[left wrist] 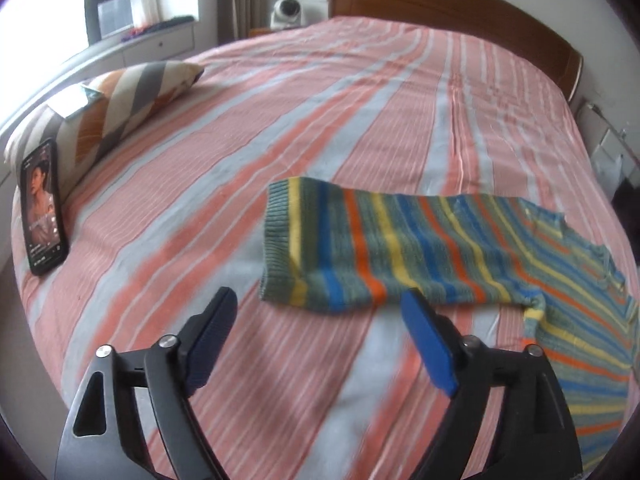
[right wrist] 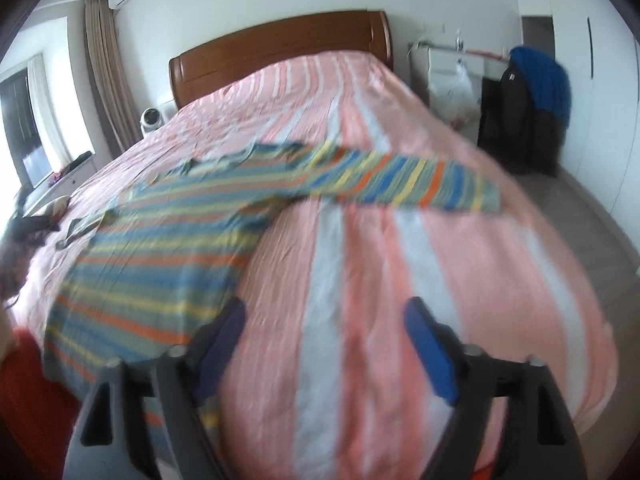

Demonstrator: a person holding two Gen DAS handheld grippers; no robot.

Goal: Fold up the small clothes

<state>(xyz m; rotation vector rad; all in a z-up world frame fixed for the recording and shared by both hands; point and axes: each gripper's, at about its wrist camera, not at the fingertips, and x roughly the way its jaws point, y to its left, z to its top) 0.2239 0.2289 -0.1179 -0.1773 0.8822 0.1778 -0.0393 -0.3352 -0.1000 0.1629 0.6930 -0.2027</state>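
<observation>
1. Striped sweater [left wrist: 420, 248] lies flat on the bed [left wrist: 240, 160], sleeves spread. One sleeve's long axis runs crosswise just ahead of the left gripper [left wrist: 316, 312], cuff toward its left.
2. Left gripper: jaws wide, empty, near the sleeve's lower edge.
3. Right gripper [right wrist: 324, 320]: jaws wide, empty. Its left finger seems to sit at the hem corner, but blur prevents certainty; the other sleeve [right wrist: 420, 184] is well ahead.
4. Judgement: left is nearer its sleeve.
5. Room: phone [left wrist: 44, 208] leaning on pillow [left wrist: 120, 100], wooden headboard [right wrist: 280, 48].

bed [left wrist: 280, 128], striped sheet | sweater [left wrist: 420, 248] flat | pillow [left wrist: 120, 100] | phone [left wrist: 44, 208]
</observation>
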